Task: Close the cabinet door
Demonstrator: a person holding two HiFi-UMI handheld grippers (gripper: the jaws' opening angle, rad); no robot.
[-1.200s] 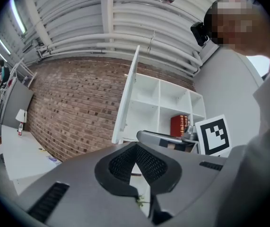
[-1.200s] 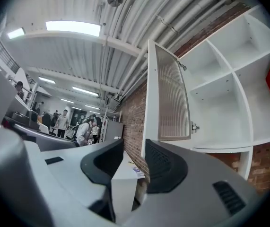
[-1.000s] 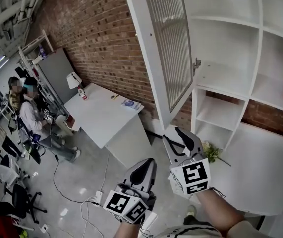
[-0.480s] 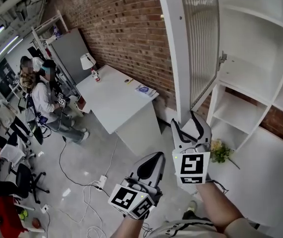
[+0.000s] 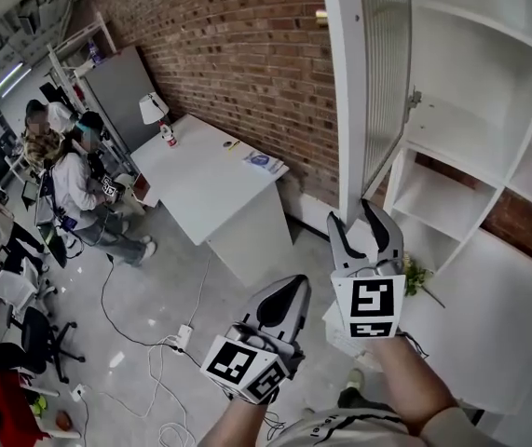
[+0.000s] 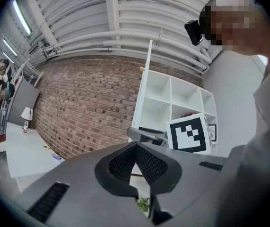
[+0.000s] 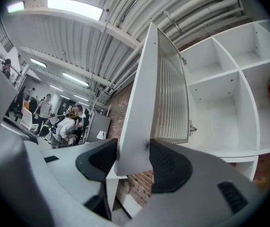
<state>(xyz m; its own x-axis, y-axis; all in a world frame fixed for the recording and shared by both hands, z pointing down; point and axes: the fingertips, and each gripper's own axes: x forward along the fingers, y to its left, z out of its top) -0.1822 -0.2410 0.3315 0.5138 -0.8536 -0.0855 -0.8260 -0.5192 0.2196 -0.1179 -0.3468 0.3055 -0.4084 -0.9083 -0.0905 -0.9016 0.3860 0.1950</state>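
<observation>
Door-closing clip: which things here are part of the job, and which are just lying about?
Job:
- cabinet door, standing open
- right hand-held gripper; its jaws have just been opening, with the door's lower corner between them
- white cabinet

Lying about:
- left hand-held gripper, shut and empty
- desk
- lamp
- green plant

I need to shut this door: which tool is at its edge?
The right tool: its jaws have just been opening and straddle the cabinet door's lower edge. The left tool is shut, clear of it.
</observation>
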